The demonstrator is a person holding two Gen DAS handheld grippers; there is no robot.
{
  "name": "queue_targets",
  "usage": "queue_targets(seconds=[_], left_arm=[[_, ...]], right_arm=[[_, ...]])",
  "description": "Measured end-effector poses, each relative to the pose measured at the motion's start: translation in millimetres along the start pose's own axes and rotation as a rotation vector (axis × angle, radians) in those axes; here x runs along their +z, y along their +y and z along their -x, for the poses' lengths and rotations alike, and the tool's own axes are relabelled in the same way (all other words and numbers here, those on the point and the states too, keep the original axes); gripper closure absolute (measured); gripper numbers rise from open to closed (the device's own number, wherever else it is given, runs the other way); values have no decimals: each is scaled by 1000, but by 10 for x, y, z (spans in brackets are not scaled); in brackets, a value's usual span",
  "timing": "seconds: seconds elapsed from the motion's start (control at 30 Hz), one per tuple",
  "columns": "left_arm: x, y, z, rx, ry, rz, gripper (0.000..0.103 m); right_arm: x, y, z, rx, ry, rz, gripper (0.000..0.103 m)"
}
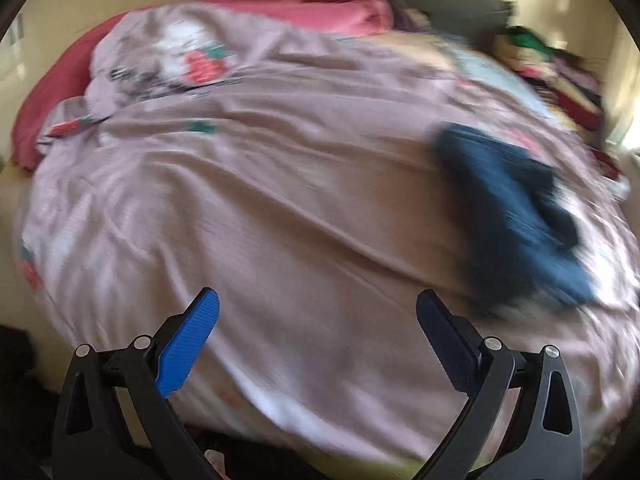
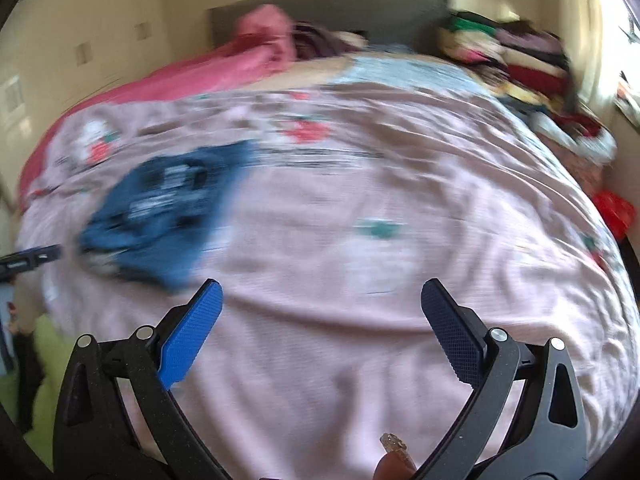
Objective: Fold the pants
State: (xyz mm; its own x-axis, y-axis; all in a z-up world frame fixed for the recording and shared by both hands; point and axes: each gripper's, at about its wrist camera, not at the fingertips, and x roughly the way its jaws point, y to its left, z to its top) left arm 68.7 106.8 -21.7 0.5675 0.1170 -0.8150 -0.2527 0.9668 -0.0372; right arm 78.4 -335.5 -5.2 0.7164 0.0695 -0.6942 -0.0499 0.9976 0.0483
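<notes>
Dark blue pants [image 1: 516, 216] lie in a folded bundle on the pink bedspread [image 1: 280, 220], blurred by motion. In the left wrist view they sit to the right of and beyond my left gripper [image 1: 318, 304], which is open and holds nothing. In the right wrist view the pants [image 2: 164, 208] lie left of and beyond my right gripper [image 2: 322, 296], which is also open and holds nothing. Both grippers hover above the near part of the bed, apart from the pants.
A red blanket [image 2: 224, 68] is heaped at the bed's far left by the grey headboard [image 2: 332, 8]. A pile of mixed clothes [image 2: 520, 64] fills the far right corner. A fingertip [image 2: 394, 456] shows at the bottom edge. A dark device [image 2: 28, 260] pokes in from the left.
</notes>
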Motion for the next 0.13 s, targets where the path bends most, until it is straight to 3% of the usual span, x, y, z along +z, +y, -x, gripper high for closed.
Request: queue_targets(seconds=[0.13], left_arm=[[574,528,-554,164,20,54,5]], right_arm=[[178,-1012,-311,-213,48,-115,9]])
